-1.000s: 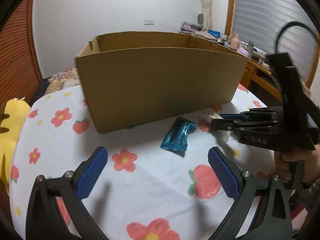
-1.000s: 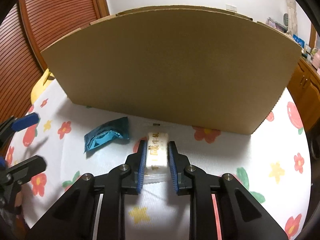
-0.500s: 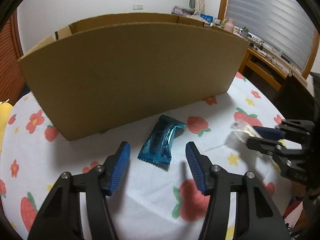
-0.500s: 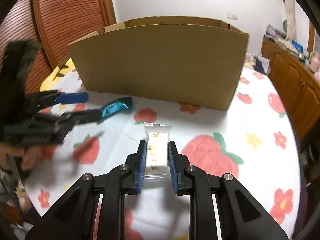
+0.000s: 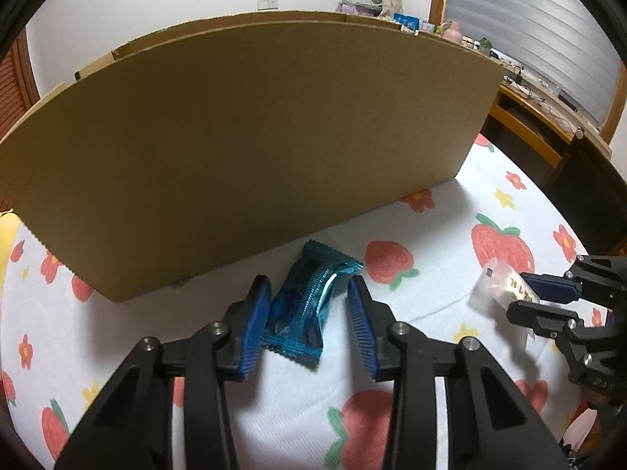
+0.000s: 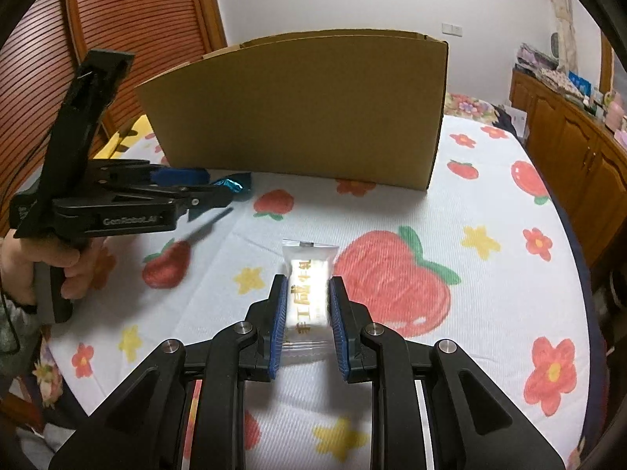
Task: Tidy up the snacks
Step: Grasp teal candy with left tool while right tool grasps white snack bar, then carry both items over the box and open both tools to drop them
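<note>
A shiny blue snack packet lies on the flowered tablecloth, just in front of a tall cardboard box. My left gripper straddles the packet and its jaws are closing. The left pad is at the wrapper's edge and a gap still shows at the right pad. My right gripper is shut on a white translucent snack packet, held above the cloth. In the left wrist view that packet sticks out of the right gripper at the far right. In the right wrist view the left gripper sits over the blue packet near the box.
A person's hand grips the left handle. A wooden cabinet with clutter on top runs along the right. A dark chair back stands by the table's right edge. A slatted wooden door is at the back left.
My left gripper has come forward to the blue packet and its jaws have narrowed around it. My right gripper has drawn back from the box with the white packet.
</note>
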Tool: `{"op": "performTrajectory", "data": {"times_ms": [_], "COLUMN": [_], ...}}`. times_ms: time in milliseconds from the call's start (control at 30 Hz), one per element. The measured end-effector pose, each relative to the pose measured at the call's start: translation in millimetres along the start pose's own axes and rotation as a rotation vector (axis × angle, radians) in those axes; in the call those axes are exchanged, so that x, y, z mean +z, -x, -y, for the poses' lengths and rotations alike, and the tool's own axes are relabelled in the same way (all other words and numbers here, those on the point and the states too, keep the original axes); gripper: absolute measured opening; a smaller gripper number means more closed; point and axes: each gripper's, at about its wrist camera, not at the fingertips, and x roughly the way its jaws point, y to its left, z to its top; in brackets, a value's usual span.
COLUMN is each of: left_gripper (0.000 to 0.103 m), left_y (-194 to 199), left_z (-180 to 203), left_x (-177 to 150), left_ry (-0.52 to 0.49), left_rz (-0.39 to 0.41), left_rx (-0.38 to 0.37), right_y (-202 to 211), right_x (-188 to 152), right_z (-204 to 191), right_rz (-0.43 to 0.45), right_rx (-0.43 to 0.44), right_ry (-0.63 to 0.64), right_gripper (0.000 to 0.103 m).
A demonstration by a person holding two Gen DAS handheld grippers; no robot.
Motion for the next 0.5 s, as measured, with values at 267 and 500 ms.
{"op": "performTrajectory", "data": {"times_ms": [267, 500], "left_gripper": [0.025, 0.019], "left_y": [-1, 9], "left_z": [-8, -12], "left_x": [2, -5], "left_ry": [0.024, 0.039], "left_rz": [-0.015, 0.0], "left_rx": [-0.001, -0.008], "right_y": [-3, -1], "right_x": [-1, 0], "right_z": [-1, 0], "right_rz": [-0.007, -0.002], "right_rx": [0.003, -0.002], "right_ry": [-0.001, 0.0], "right_gripper": [0.02, 0.02]}}
